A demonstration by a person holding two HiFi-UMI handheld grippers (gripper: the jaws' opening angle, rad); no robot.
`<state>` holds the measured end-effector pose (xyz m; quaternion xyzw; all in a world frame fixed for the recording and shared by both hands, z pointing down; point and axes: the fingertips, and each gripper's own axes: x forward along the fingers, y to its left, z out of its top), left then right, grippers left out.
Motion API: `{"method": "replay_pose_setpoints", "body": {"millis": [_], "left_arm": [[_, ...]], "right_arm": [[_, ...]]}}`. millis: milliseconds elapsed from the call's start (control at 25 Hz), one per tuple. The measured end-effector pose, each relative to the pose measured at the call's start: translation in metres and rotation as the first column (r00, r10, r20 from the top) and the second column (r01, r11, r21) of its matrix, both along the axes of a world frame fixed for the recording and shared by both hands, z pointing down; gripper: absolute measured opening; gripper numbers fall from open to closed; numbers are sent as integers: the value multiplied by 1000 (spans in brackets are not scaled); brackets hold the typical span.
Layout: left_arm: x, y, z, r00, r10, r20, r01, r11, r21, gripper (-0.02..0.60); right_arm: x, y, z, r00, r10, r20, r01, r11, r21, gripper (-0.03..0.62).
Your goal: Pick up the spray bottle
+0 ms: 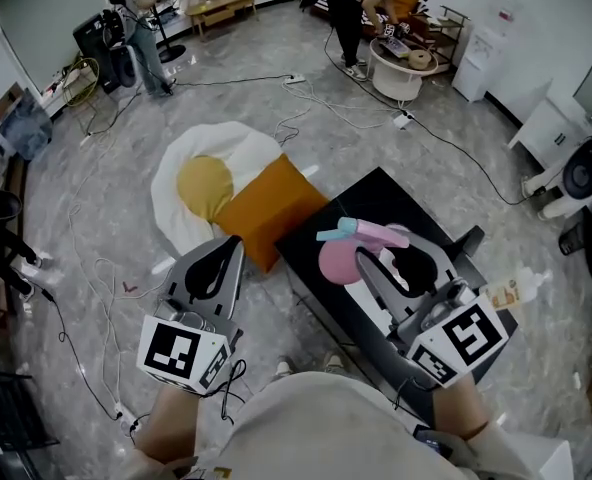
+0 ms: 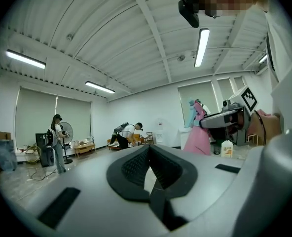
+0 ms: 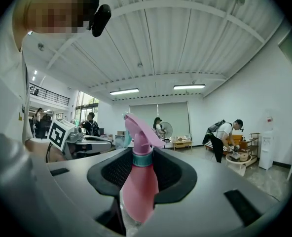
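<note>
A pink spray bottle [image 1: 338, 260] with a teal collar and a teal nozzle tip hangs above the black table [image 1: 376, 193] in the head view. My right gripper [image 1: 381, 254] is shut on it. In the right gripper view the spray bottle [image 3: 138, 181] stands upright between the jaws, its trigger head above them, and the right gripper [image 3: 140, 157] clamps its neck and shoulder. My left gripper [image 1: 233, 241] hovers over the floor left of the table, jaws together and holding nothing. In its own view the left gripper [image 2: 148, 149] points level into the room.
An orange cushion [image 1: 266, 208] and a white and yellow egg-shaped cushion [image 1: 201, 183] lie on the floor left of the table. Cables [image 1: 306, 98] cross the floor. A small bottle [image 1: 511, 290] stands at the right. People work at the far end of the room.
</note>
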<state>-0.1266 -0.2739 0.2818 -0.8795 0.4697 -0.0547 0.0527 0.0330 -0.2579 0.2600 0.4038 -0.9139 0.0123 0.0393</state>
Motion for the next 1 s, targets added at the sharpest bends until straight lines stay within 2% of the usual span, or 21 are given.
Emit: {"method": "replay_pose_setpoints", "body": {"millis": [120, 360, 1000], "left_arm": [[10, 6, 4, 999, 16, 32, -16, 1000, 3, 18], [19, 18, 20, 999, 43, 15, -42, 998, -44, 18], [11, 23, 16, 1000, 29, 4, -29, 999, -46, 18]], "right_arm": [[2, 4, 7, 1000, -2, -6, 2, 1000, -23, 160], [-4, 12, 31, 999, -13, -49, 10, 998, -63, 160], [-11, 13, 29, 998, -34, -56, 31, 998, -53, 160]]}}
